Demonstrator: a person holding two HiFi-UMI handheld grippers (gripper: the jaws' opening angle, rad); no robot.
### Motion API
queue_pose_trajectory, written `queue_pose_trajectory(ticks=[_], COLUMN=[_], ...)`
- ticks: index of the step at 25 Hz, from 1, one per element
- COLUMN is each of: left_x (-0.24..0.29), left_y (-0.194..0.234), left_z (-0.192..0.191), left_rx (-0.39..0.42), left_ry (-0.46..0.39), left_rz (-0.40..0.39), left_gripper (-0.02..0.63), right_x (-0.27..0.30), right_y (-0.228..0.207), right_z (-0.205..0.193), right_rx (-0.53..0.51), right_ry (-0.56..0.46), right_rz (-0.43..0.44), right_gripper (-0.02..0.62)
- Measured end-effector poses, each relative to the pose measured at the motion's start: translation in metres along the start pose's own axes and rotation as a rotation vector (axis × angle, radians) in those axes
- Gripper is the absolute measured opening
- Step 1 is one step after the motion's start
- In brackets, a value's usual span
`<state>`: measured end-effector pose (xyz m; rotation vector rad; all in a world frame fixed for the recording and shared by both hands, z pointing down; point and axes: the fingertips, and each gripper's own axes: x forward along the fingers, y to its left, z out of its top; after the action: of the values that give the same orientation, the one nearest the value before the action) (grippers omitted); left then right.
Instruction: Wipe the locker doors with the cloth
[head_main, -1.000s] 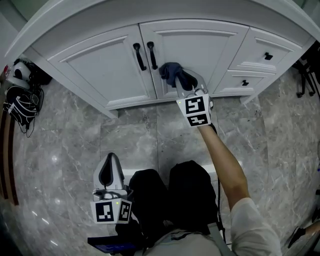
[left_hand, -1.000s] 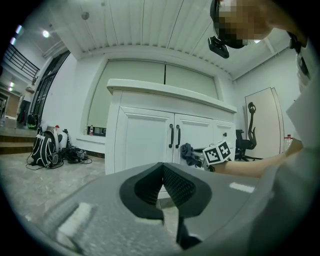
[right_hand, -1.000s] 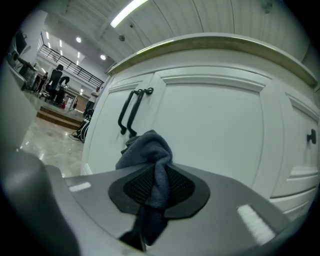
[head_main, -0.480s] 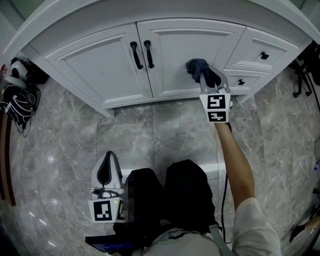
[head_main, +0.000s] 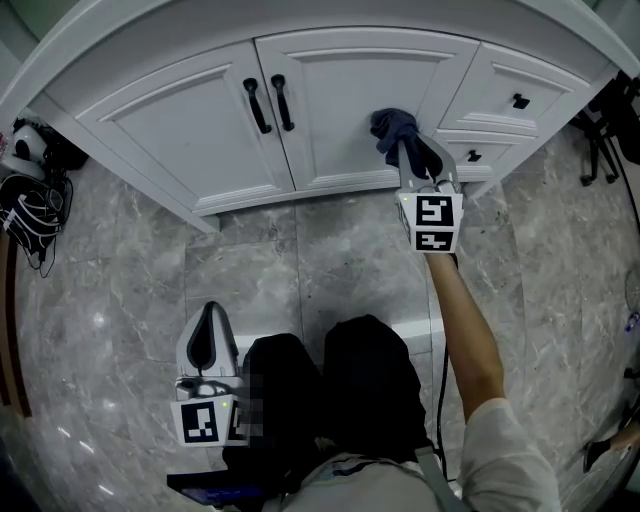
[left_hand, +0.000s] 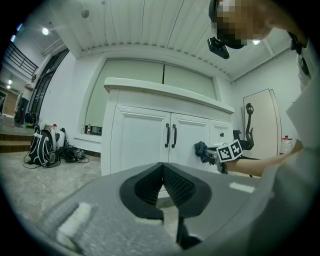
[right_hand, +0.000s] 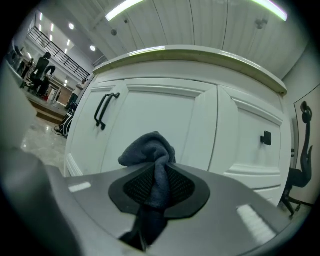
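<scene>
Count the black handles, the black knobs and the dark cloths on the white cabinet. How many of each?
Black bar handles: 2
Black drawer knobs: 2
Dark cloth: 1
Total: 5

Floor: grey marble-look tiles (head_main: 300, 260), glossy, with light reflections. White cabinet (head_main: 170, 115) against the wall, with black bar handles (head_main: 257, 105) at centre, drawers (head_main: 505, 95) with small black knobs on the right, and a pale countertop (left_hand: 165, 91) overhanging. Behind it are two pale greenish panels (left_hand: 135, 95); window or wall, can't tell. Ceiling (left_hand: 150, 25) is white planks with recessed spots (left_hand: 46, 31) and a strip light (right_hand: 125, 7). Dark office chair (left_hand: 248, 131) sits past the cabinet's right end. Backpack (left_hand: 40, 149) and loose cables lie on the floor at its left end. Railing (left_hand: 20, 55) high on the left.
</scene>
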<state>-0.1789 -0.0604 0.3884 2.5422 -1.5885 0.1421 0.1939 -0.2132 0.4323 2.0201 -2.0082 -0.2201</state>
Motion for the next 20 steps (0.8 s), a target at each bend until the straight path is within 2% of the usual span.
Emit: queue_pose_trajectory(ticks=[5, 11, 15, 20], left_x=[0.002, -0.001, -0.003, -0.005], left_y=[-0.002, 0.002, 0.005, 0.008], left_z=[-0.002, -0.005, -0.007, -0.007], left_rx=[0.003, 0.015, 0.023, 0.033], left_ry=[0.007, 0.024, 0.034, 0.038], left_rz=[-0.001, 0.011, 0.021, 0.029], left_gripper=[0.002, 0.002, 0.002, 0.002], right_x=[-0.009, 0.006, 0.028, 0.053], right_y=[0.069, 0.151, 0.179, 0.183], right_z=[-0.006, -0.026, -0.048, -0.065], right_rx=[0.021, 0.077, 0.122, 0.148], right_ry=[-0.028, -0.022, 0.028, 0.070], right_rz=[0.129, 0.270, 0.285, 0.259], right_gripper=[0.067, 0.067, 0.067, 0.067])
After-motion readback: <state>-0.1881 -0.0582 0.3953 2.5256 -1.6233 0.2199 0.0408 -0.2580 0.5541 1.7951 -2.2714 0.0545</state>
